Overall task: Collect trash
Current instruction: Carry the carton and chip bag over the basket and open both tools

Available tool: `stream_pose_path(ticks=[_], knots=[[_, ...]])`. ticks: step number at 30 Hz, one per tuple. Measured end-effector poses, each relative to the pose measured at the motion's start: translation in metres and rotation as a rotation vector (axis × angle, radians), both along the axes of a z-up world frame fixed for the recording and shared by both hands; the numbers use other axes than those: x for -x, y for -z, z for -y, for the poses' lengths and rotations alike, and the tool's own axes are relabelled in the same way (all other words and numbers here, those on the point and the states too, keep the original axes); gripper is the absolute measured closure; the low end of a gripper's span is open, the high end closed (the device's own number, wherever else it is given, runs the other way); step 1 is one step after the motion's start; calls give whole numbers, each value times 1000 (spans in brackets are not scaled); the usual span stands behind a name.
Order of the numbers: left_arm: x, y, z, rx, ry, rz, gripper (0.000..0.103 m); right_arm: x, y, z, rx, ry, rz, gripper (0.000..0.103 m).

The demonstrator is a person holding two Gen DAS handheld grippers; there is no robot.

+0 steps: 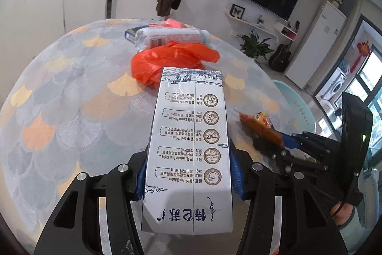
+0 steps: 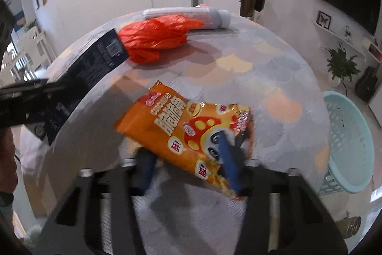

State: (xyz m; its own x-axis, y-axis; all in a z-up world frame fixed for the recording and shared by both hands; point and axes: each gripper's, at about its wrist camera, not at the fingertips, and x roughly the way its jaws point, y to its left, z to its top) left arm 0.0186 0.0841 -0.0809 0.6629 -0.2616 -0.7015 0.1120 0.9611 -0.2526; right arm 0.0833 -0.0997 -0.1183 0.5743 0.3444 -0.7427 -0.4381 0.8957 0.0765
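While our left gripper point(image 1: 188, 181) clamps the milk carton point(image 1: 188, 147) between its blue pads, the carton's long axis runs straight ahead along the jaws, out over the table point(image 1: 71, 99). Our right gripper point(image 2: 188, 166) pinches the orange snack bag point(image 2: 181, 133), which slants from upper left to lower right above the table, left of the basket point(image 2: 351, 140).

Glossy printed paper carton point(image 1: 188, 147); crinkled shiny plastic bag point(image 1: 172, 59); clear plastic bottle point(image 1: 172, 36); glossy foil snack packet point(image 2: 188, 133); matt patterned tablecloth point(image 1: 71, 99); perforated plastic basket point(image 2: 348, 142).
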Motion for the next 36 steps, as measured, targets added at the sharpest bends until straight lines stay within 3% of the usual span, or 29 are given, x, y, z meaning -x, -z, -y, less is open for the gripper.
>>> stream_pose_path(ticks=[6,13,25,32,36], knots=[[-11,-11,19,-8,25,24,51,-2,-17,26,-58,64,54,99],[-28,-45,43,60,33,109,51,-11,-52,77,-111,177,143,100],[-80,-111,145,29,175,253,51,-22,-106,185,-93,403,312,100],[-116,-107,213,44,283,240,51,-37,-104,250,-127,540,289,100],[-140,-81,254,-29,322,221,51,-51,-82,285,-196,601,195,100]])
